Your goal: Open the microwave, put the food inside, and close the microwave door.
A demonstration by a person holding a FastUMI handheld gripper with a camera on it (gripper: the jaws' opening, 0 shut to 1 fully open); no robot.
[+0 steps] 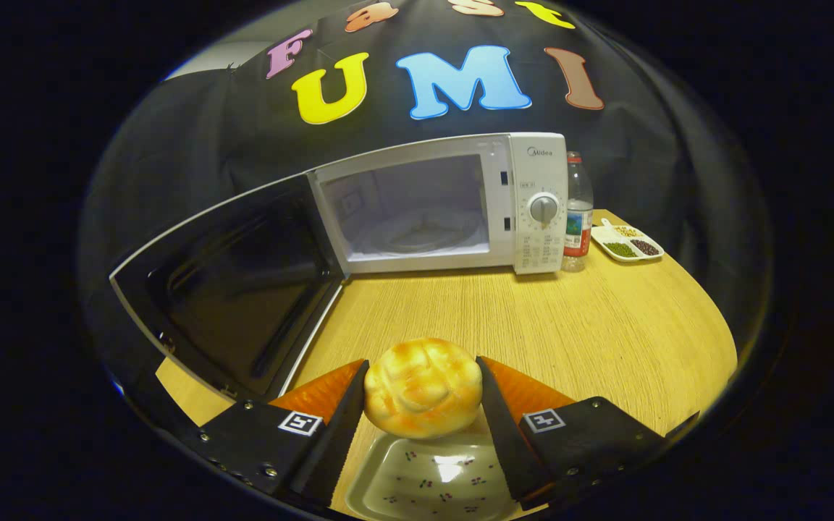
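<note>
Clamped by both claw fingers, a bread bun hangs just above a white plate on the wooden desk. Beyond, the microwave stands with its door swung wide open; a bottle and snack tray sit beside it.

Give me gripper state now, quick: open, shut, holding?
Gripper: shut on the bun, one jaw pressed to each side, just above the tray. Microwave door is open.
</note>
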